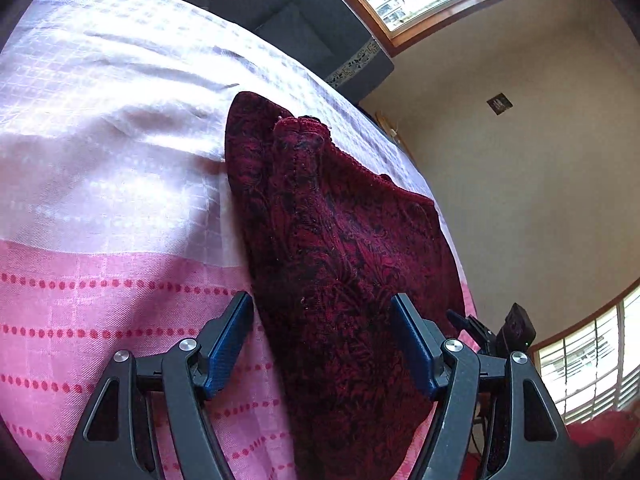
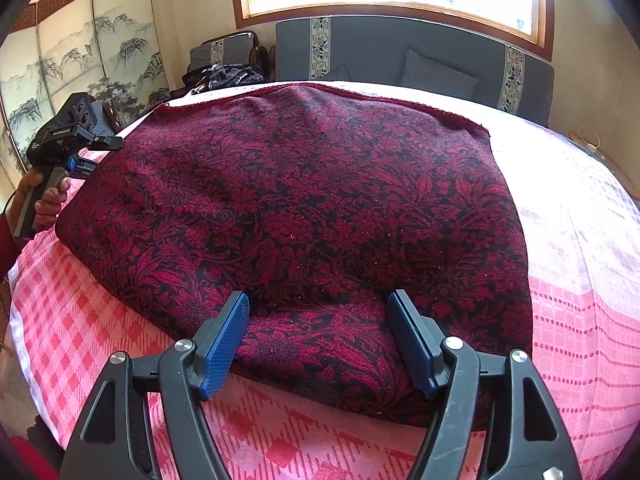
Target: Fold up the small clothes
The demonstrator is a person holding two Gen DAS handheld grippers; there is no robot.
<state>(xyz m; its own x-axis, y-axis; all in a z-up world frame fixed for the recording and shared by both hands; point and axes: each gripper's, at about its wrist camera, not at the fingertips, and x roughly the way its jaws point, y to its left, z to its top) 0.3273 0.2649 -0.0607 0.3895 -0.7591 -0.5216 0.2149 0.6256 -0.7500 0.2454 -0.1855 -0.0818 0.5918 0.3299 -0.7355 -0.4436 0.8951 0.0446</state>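
We see a dark red patterned cloth [image 2: 304,216] lying folded on the pink checked tabletop [image 2: 80,320]. Both the right tongs [image 2: 318,312] and the left tongs [image 1: 322,316] stand open over its near edge, gripping nothing.

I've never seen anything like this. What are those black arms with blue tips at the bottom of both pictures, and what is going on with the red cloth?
No robot here: a person holds a handheld two-finger tool in each hand, each with a wide-angle camera looking along its fingers. One picture comes from the left tool, the other from the right tool. The right view also shows the left one from outside, gripped by a hand. On a pink and white checked bedspread lies a dark red patterned cloth, folded with a rounded near edge. Both tools stand open with the cloth's edge between their blue pads, not pinched. Nothing is held.
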